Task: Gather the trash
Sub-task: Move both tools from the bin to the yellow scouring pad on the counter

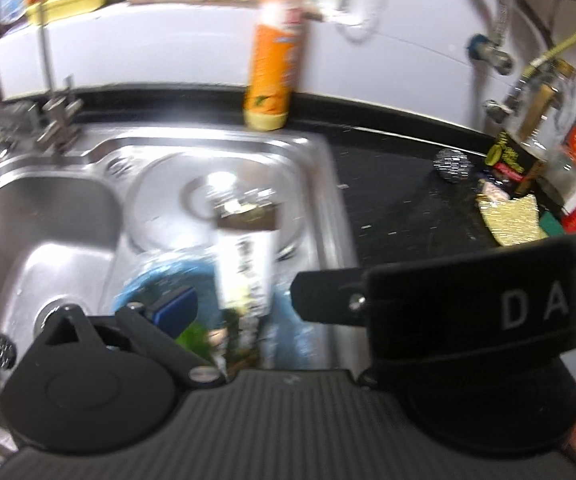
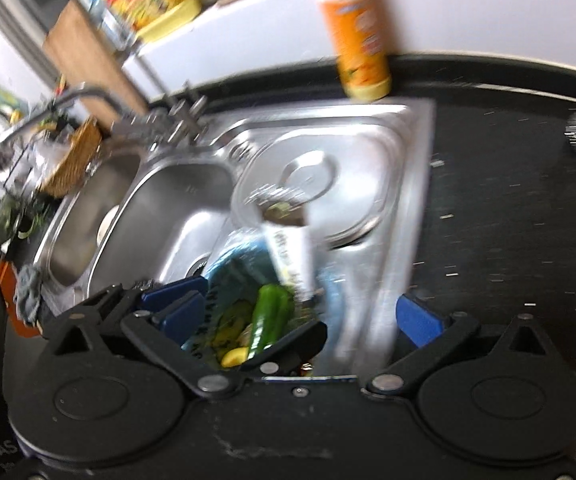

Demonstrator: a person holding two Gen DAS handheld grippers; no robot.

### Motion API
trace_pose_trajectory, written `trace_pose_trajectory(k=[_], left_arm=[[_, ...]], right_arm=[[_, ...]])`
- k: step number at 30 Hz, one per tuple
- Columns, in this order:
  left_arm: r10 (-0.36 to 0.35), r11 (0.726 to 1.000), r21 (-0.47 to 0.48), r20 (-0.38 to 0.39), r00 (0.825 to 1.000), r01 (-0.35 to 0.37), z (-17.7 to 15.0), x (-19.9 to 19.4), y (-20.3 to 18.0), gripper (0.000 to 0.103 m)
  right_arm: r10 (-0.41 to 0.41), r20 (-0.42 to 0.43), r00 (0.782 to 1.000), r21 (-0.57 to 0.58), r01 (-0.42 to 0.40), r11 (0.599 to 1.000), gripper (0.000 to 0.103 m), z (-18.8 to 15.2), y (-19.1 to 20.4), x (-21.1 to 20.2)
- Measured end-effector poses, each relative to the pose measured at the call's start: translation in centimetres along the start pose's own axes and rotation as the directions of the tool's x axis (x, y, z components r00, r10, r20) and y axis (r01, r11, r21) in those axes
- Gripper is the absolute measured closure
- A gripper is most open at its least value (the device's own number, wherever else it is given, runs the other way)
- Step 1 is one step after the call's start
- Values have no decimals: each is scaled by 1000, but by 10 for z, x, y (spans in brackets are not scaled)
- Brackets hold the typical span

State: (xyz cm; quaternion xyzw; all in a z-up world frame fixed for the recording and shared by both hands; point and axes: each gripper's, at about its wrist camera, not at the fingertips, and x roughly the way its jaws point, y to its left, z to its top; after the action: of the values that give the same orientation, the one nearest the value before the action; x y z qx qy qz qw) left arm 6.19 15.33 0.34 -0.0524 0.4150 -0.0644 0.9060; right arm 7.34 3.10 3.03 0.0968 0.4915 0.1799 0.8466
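Both the left gripper (image 1: 243,304) and right gripper (image 2: 300,312) stand released over the sink (image 2: 183,184). The trash bag (image 2: 243,280) sits in the sink's near corner, apparently with a carton (image 2: 292,256) propped loose; it could topple and spill scraps.

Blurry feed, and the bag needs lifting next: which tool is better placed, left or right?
Right, probably. Its open tool straddles the bag and pepper, and it also blocks the right side of the left camera's view.

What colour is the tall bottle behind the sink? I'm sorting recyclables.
Orange with a pale yellow base, the bottle shows best in the left wrist view.
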Motion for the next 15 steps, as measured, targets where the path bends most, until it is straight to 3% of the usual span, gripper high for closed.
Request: trace_pose_trajectory(k=[10, 15], left_arm=[[-49, 991, 126, -16, 999, 50, 18, 13, -94, 0], [-70, 983, 167, -55, 996, 78, 23, 27, -141, 0]], right_arm=[[-101, 180, 978, 40, 95, 995, 0, -16, -85, -63], [-127, 175, 976, 100, 111, 989, 0, -23, -136, -85]])
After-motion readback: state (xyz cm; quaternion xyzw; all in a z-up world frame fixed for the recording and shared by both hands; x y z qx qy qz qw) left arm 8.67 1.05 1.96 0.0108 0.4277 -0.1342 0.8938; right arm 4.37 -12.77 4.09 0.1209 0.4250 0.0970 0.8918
